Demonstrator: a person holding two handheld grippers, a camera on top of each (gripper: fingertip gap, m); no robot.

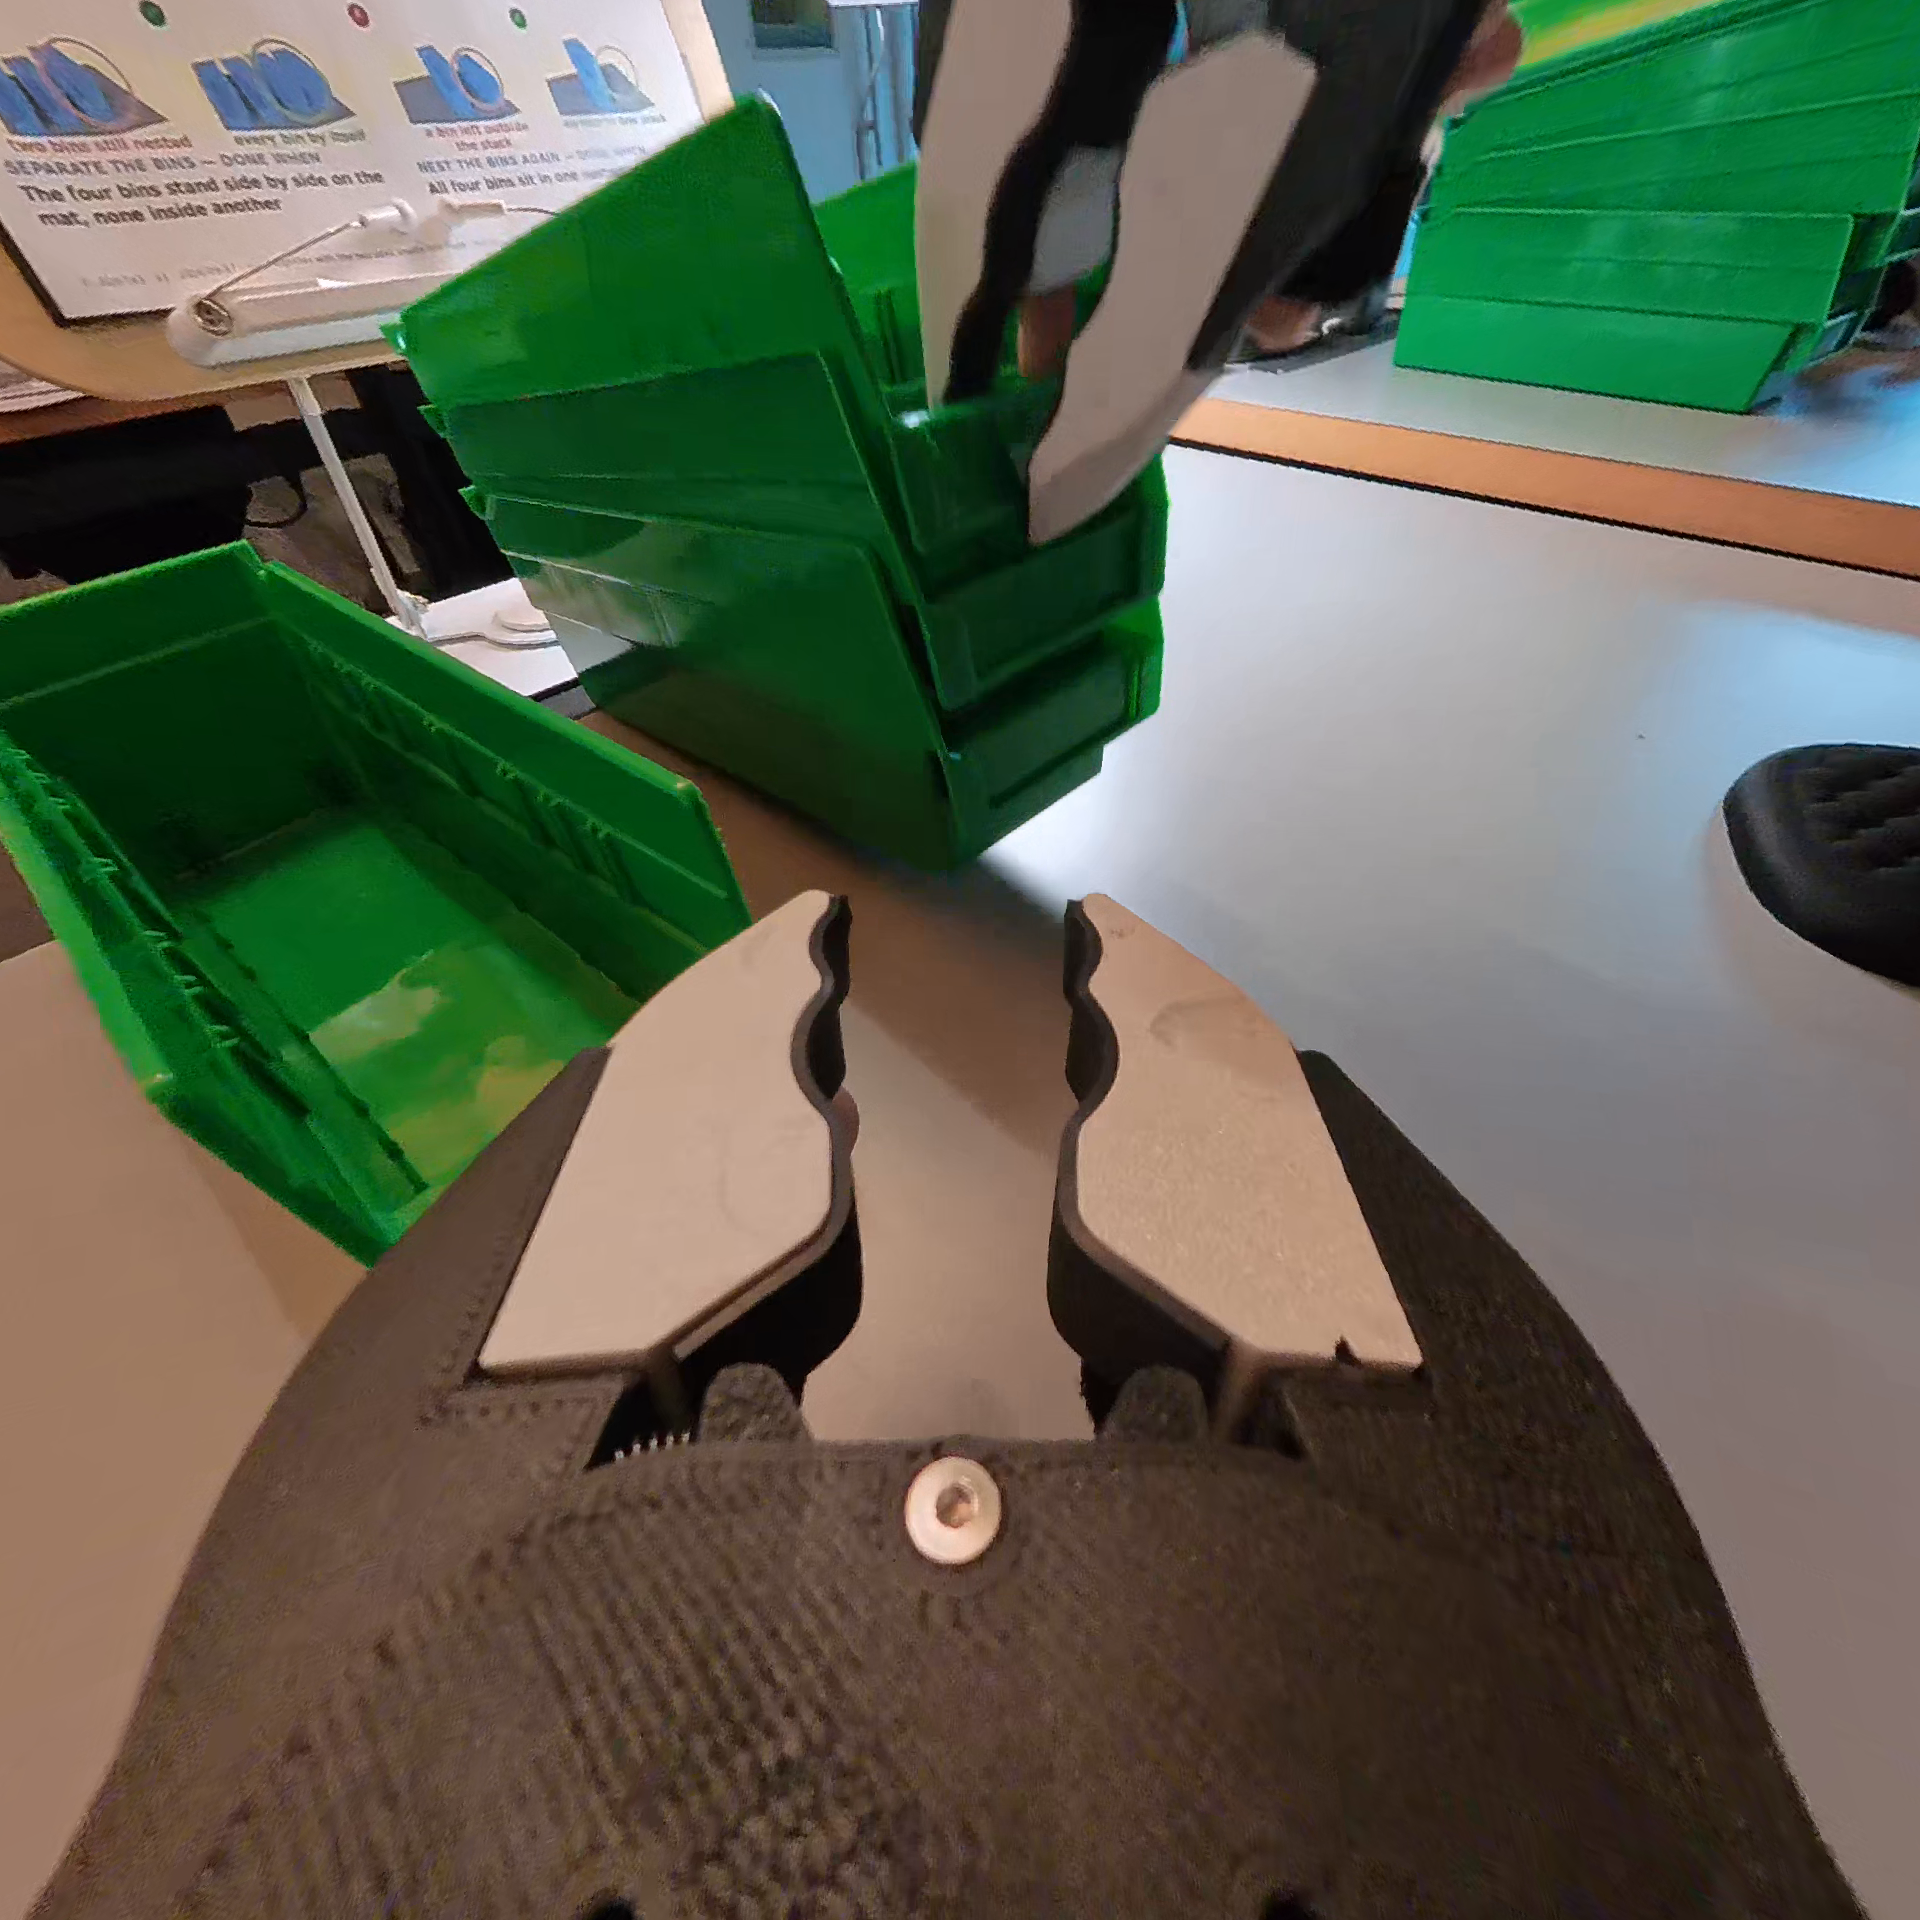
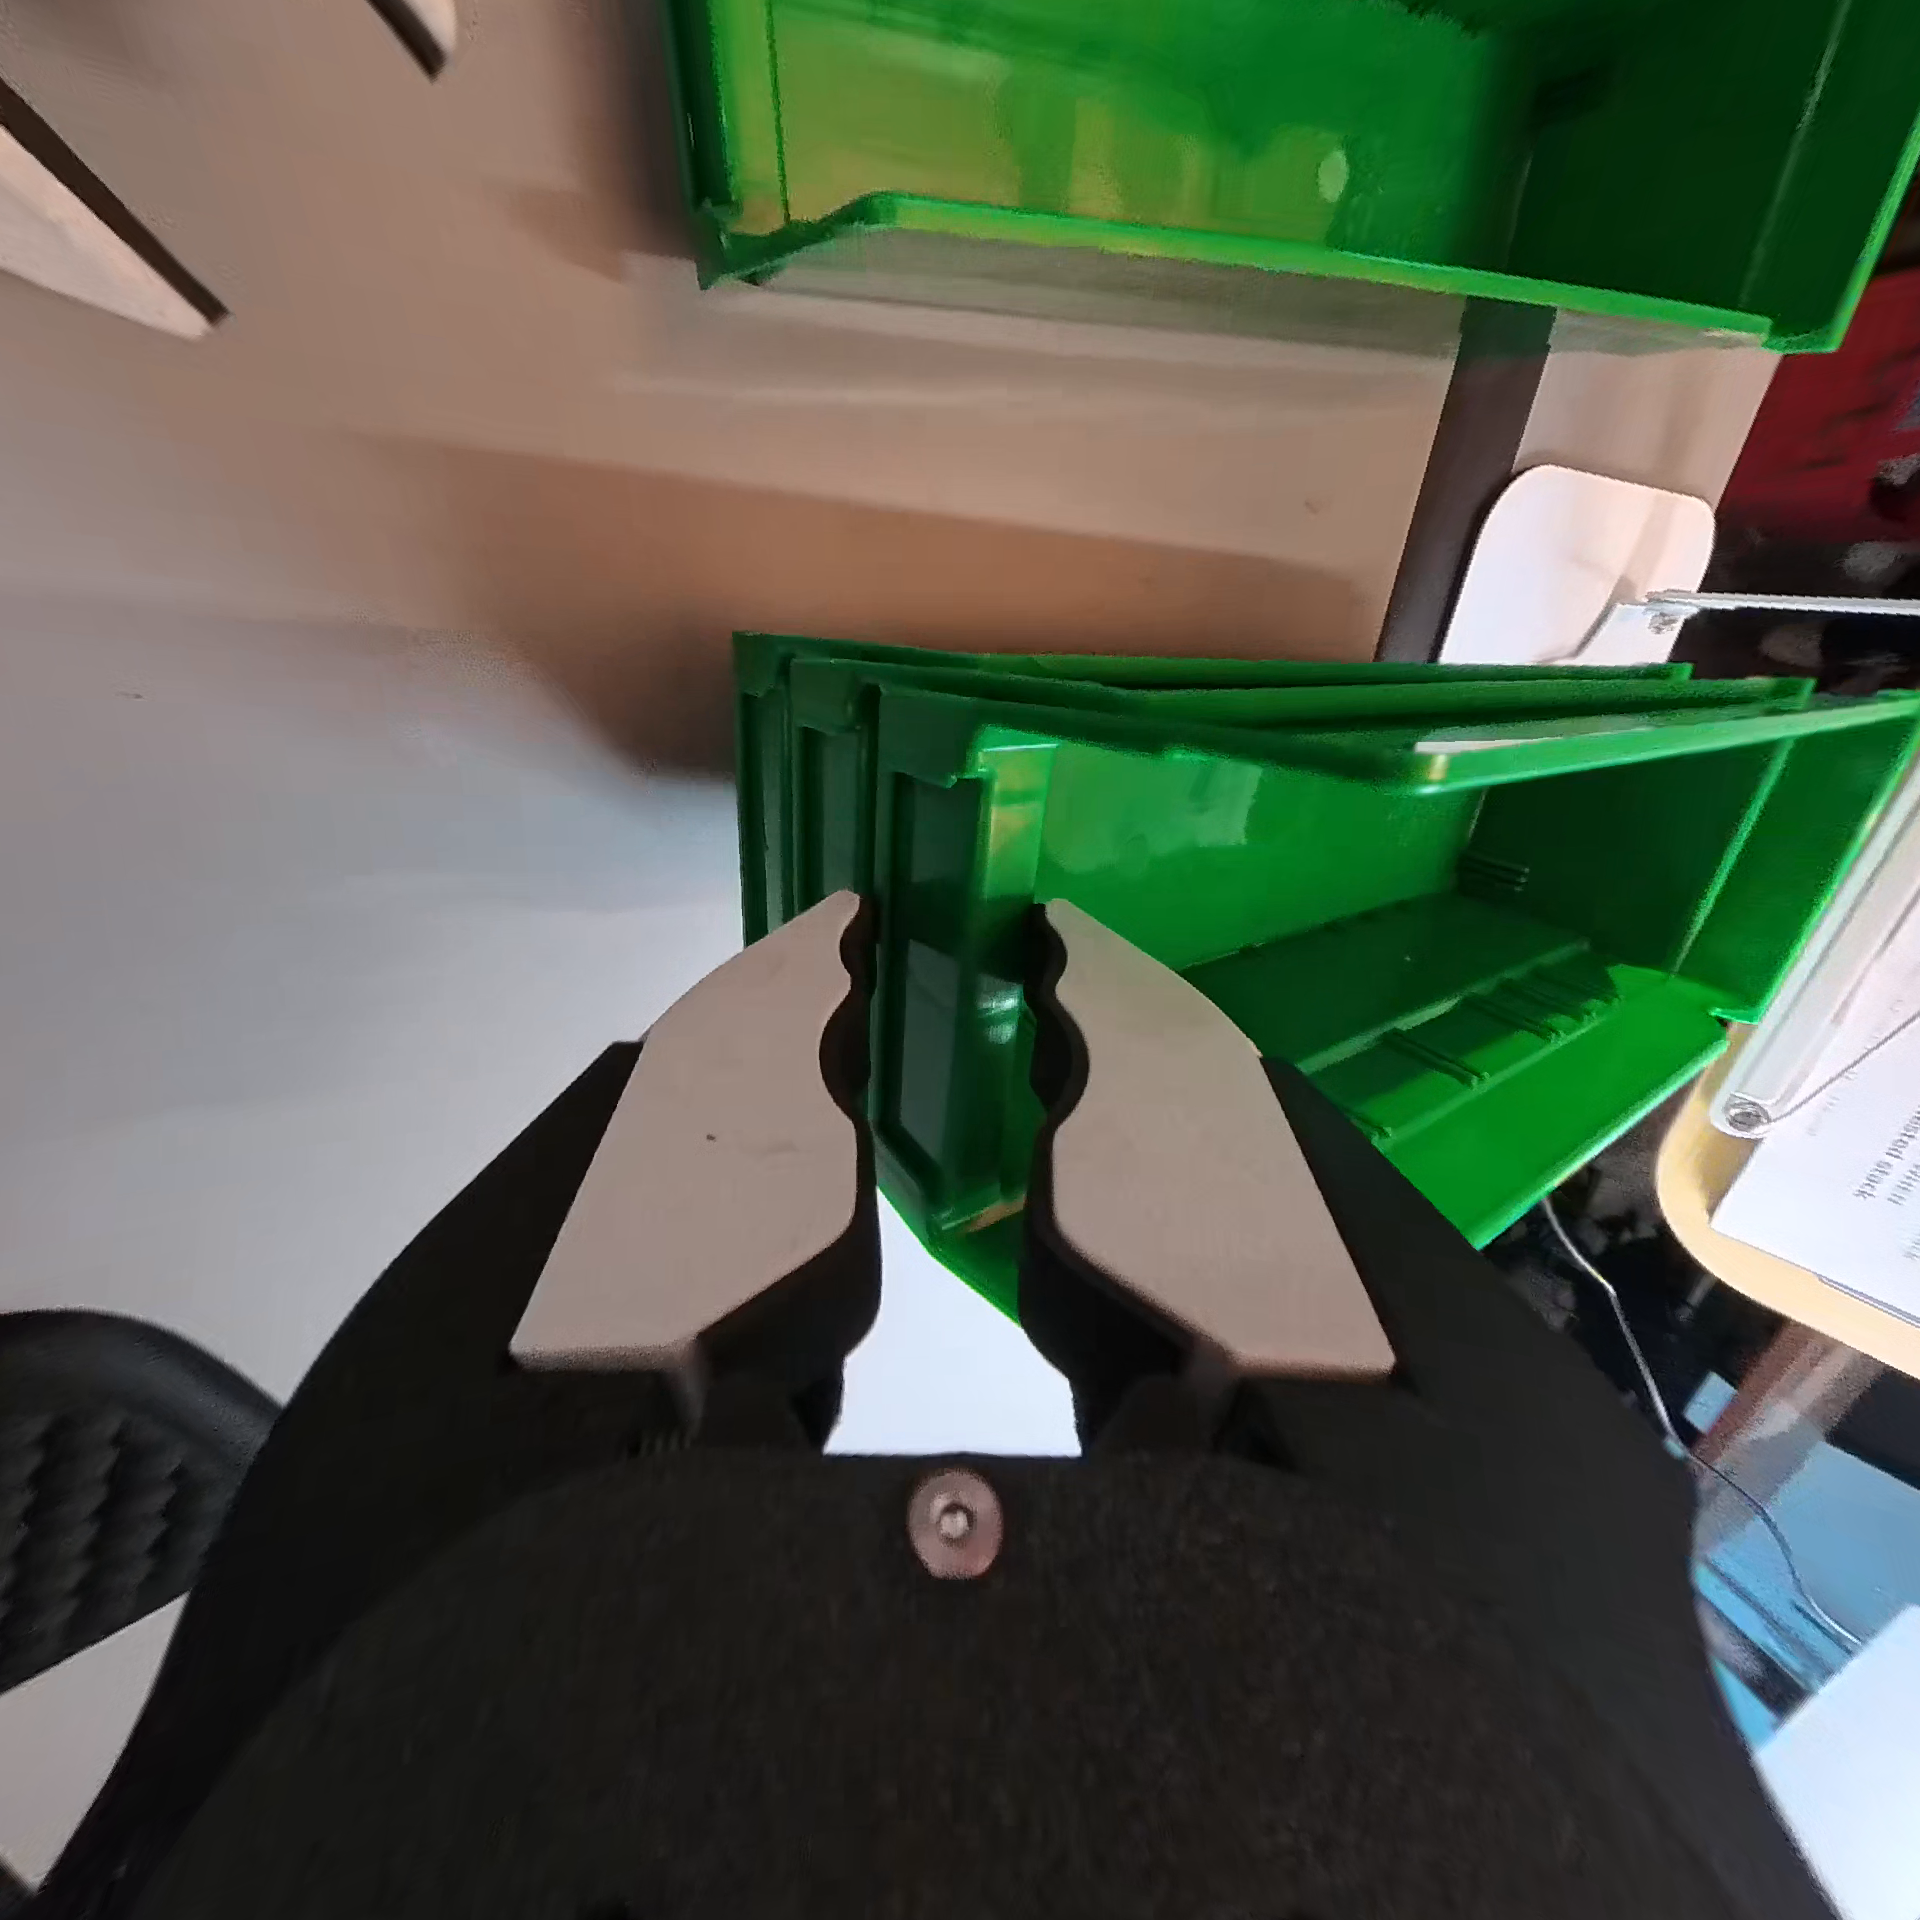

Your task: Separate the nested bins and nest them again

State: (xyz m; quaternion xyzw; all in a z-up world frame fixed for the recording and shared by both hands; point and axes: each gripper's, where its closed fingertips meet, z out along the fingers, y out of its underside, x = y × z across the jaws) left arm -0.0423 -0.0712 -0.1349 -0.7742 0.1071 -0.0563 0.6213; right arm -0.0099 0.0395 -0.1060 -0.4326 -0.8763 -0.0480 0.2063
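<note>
A stack of three nested green bins (image 1: 748, 623) stands on the table ahead of me. The top bin (image 1: 665, 270) is tilted up at its back. My right gripper (image 1: 997, 447) comes down from above and is shut on that bin's front wall. In the right wrist view the gripper (image 2: 948, 920) has the front wall (image 2: 935, 1039) between its fingers, one inside the bin and one outside. A single green bin (image 1: 312, 883) stands apart to the left, and it also shows in the right wrist view (image 2: 1247, 156). My left gripper (image 1: 956, 925) is open and empty, low over the table in front of the stack.
An instruction sheet on a white stand (image 1: 312, 156) is behind the bins, and its base (image 2: 1579, 561) is beside the stack. More stacked green bins (image 1: 1662, 229) lie on another table at the back right. A black mesh chair part (image 1: 1839, 852) is at the right edge. Some 12 centimetres of space lies between my two pairs of fingers.
</note>
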